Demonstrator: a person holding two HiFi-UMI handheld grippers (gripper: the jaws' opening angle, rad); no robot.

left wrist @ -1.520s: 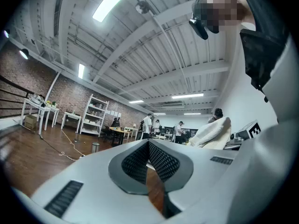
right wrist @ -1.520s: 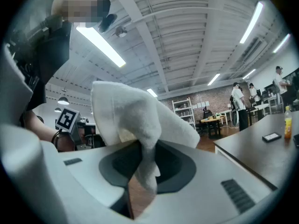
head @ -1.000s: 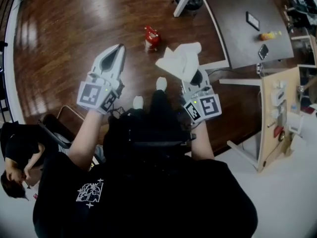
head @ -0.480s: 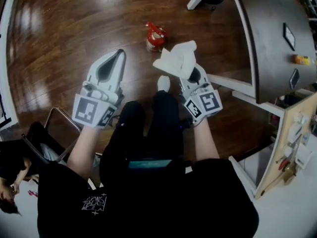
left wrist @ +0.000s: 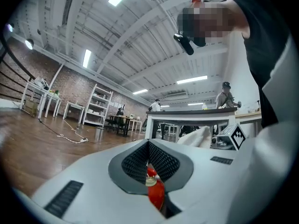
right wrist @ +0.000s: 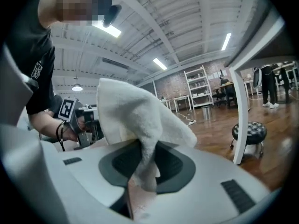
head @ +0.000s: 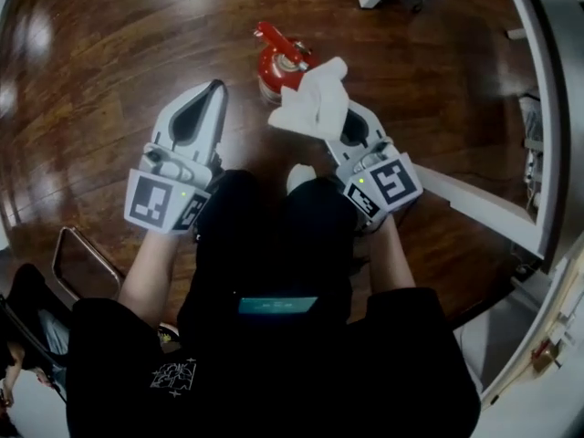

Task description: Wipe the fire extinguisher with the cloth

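Red, probably heavy and slick, the fire extinguisher (head: 274, 62) stands on the floor (head: 109, 53) just beyond the limp cloth (head: 310, 108) pinched in the right gripper (head: 339, 124); the left gripper (head: 217, 88), closed empty, could steady its neck.

Small red metal fire extinguisher (head: 276, 62) (left wrist: 155, 193) with a red handle on top, standing upright on the brown wood floor (head: 109, 71). Soft white fluffy cloth (head: 310, 108) (right wrist: 135, 120), bunched up, pinched low down between the closed jaws of the right gripper (right wrist: 142, 167), top part sticking up and flopping over. Held just beside the extinguisher's top; touching or not, hard to tell.
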